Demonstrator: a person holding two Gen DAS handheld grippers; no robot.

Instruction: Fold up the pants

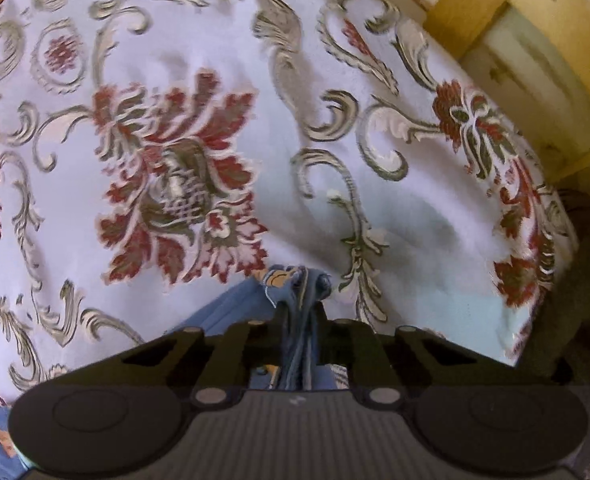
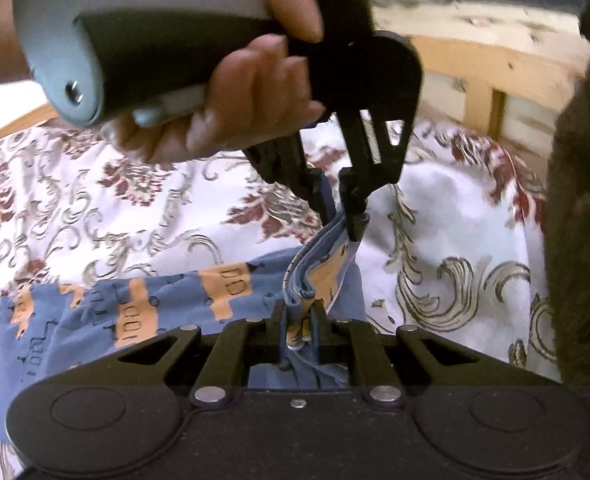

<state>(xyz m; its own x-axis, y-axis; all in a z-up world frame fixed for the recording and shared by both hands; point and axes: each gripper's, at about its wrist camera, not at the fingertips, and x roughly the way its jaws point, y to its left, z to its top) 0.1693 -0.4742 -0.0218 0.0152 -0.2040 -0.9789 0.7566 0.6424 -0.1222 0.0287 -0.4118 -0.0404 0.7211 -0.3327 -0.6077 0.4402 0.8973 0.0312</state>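
The pants are blue with orange patches and dark line prints. They lie spread to the left on a white floral bedspread. My right gripper is shut on a bunched edge of the pants. A strip of that edge rises from it to my left gripper, held by a hand just above and beyond, also shut on the cloth. In the left wrist view, my left gripper pinches a gathered blue fold of the pants above the bedspread.
The bedspread's right edge drops off beside a yellow wooden bed frame. The frame's slats run along the far side. A dark brown furry mass fills the right side of the right wrist view.
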